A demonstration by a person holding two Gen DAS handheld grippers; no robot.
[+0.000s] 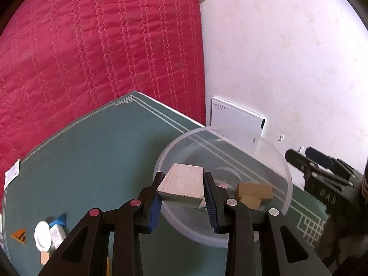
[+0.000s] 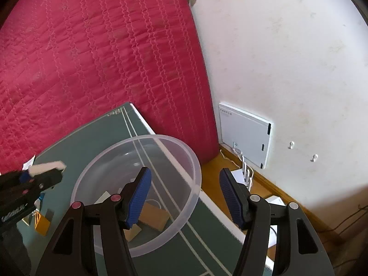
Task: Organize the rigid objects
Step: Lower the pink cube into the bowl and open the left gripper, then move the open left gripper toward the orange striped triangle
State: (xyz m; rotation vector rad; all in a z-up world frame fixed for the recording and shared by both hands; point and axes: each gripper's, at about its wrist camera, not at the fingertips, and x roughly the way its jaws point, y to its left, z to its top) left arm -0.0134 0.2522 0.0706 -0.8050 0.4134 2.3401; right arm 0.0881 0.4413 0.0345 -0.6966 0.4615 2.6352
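over the clear bowl (image 1: 220,161), the left claw (image 1: 182,199) has a pale wood block (image 1: 182,187) btwn its blue pads (image 1: 154,211). both pads sit right at the block's sides, w/ the block tilted, so the claw looks clenched on it. the block hangs above the bowl's near-left rim. inside the bowl lie brown cardboard-colour blocks (image 1: 254,193) and a small pink bit that's too blurry to name. the bowl sits on the green tabletop (image 1: 92,156), near its right edge.

the right claw (image 2: 185,197) is spread wide w/ nothing in it. its left finger is over the bowl and its right finger is past the tabletop edge, over the wood floor (image 2: 218,172).

on the left of the tabletop are a white cap (image 1: 42,235) w/ a blue and white thing, plus a small yellow block (image 2: 41,224).

behind is a red quilted bed (image 1: 92,46), a white wall (image 1: 287,57) and a white box (image 2: 245,133) on the wall.
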